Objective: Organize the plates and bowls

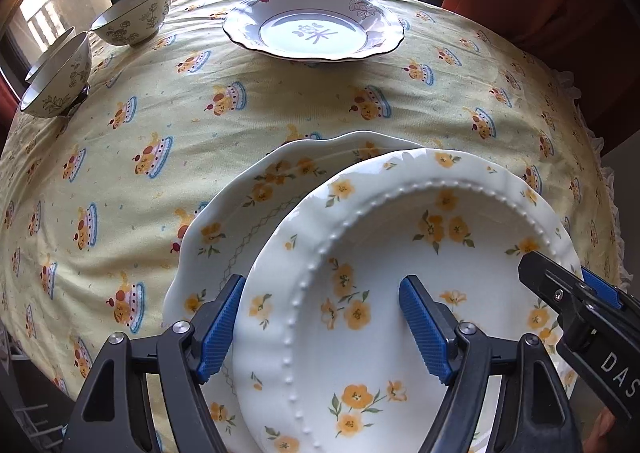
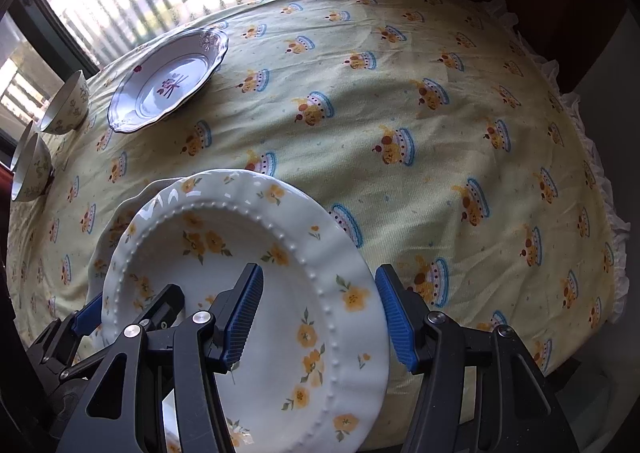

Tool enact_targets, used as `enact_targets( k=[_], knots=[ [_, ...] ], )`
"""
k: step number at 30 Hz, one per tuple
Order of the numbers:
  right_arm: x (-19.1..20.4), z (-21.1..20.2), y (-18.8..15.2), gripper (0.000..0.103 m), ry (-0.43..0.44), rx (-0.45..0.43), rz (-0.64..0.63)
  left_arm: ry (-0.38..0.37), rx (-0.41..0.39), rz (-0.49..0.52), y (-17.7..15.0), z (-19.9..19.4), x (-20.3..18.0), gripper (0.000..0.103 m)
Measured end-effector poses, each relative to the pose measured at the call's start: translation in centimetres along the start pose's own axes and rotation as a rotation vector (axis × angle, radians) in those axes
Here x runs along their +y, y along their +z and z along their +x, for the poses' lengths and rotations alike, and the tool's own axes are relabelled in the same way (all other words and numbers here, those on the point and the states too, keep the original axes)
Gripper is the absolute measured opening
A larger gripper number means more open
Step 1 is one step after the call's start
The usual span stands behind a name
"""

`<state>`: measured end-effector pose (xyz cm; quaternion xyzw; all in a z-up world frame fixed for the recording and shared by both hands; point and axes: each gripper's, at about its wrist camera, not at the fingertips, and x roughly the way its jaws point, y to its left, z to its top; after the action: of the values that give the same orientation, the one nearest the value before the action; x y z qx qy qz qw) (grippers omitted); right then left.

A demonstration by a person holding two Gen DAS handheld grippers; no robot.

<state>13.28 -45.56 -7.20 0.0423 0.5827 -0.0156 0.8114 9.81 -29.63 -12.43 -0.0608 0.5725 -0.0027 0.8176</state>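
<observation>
nearby, both grippers straddle opposite rims of a white beaded plate with yellow flowers [image 1: 384,293], jaws wide: left gripper [image 1: 320,329], right gripper [image 2: 318,317]. it overlaps a scalloped yellow-flowered plate [image 1: 240,213] on the cake-print tabletop [image 1: 280,101]. beyond: a purple-flowered dish [image 1: 313,25] and green-patterned bowls [image 1: 134,15]. only the left view reads "das".

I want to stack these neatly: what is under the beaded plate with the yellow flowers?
Under the beaded plate lies a second plate with yellow flowers and a scalloped rim, on the tablecloth. Only its left and far rim shows; the rest is covered.
</observation>
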Motion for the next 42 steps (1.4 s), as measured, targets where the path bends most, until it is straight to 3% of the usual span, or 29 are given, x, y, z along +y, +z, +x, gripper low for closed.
enact_targets(
  k=[10, 18, 27, 31, 34, 42],
  knots=[
    [0.4, 0.7, 0.1, 0.062, -0.028, 0.009, -0.013, 0.031, -0.021, 0.015, 0.3, 0.0, -0.4, 0.082],
    [0.4, 1.0, 0.0, 0.062, -0.016, -0.005, -0.012, 0.106, -0.038, 0.015, 0.2, 0.1, -1.1, 0.088],
    [-0.3, 1.0, -0.4, 0.061, 0.022, -0.009, -0.012, 0.114, -0.002, 0.002, -0.2, -0.2, -1.0, 0.089],
    [-0.5, 0.8, -0.4, 0.048, 0.026, -0.017, -0.041, 0.089, -0.011, -0.038, -0.5, -1.2, -0.5, 0.09],
    [-0.1, 0.4, -0.4, 0.045, 0.015, -0.053, -0.103, 0.081, -0.022, -0.054, -0.6, -1.9, -0.4, 0.09],
    [1.0, 1.1, -0.4, 0.039, 0.009, -0.033, -0.16, 0.109, -0.013, -0.057, -1.2, -2.8, -0.3, 0.09]
  ],
)
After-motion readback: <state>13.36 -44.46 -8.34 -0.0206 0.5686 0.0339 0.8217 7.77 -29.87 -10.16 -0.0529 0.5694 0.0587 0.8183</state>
